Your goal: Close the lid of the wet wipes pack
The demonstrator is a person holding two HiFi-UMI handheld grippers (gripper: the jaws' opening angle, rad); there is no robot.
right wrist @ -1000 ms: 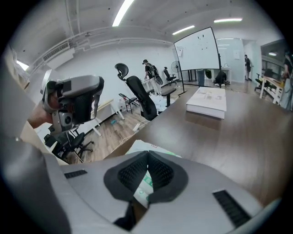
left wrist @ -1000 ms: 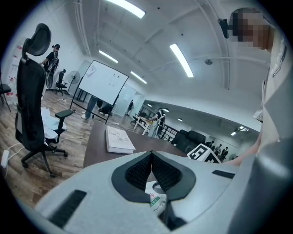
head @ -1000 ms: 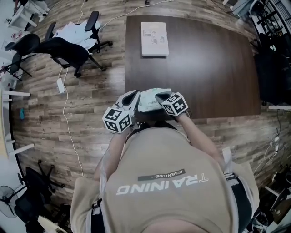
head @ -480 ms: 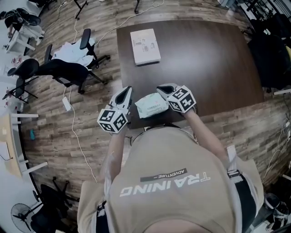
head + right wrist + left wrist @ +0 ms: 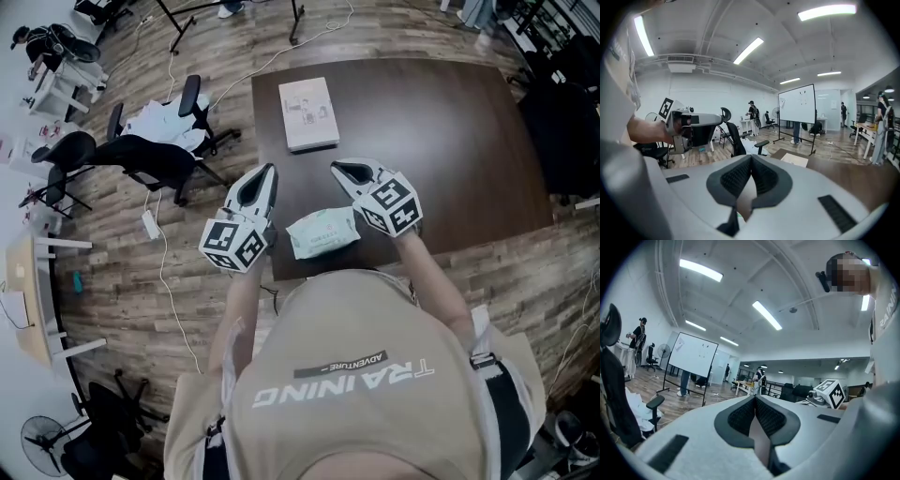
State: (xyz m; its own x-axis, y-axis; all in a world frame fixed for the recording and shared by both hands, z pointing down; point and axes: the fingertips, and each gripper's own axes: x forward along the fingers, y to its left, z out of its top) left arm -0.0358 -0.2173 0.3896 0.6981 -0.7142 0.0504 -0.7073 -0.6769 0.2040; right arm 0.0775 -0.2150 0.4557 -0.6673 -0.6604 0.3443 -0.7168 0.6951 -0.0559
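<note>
The wet wipes pack (image 5: 323, 232), pale green and flat, lies at the near edge of the dark brown table (image 5: 450, 141). From above I cannot tell how its lid stands. My left gripper (image 5: 269, 171) is held to the pack's left and my right gripper (image 5: 337, 169) to its right. Both are off the pack and point away across the room. In the left gripper view the jaws of the left gripper (image 5: 754, 399) meet with nothing between them. The right gripper (image 5: 751, 158) is shut and empty too. Neither gripper view shows the pack.
A white flat box (image 5: 307, 112) lies at the table's far left corner. Office chairs with clothes (image 5: 141, 155) stand on the wood floor to the left, and a cable runs there. A whiteboard (image 5: 797, 105) and several people are far off in the room.
Both grippers have come away from the pack's sides and spread apart. The pack now lies free between them. The head camera has also shifted.
</note>
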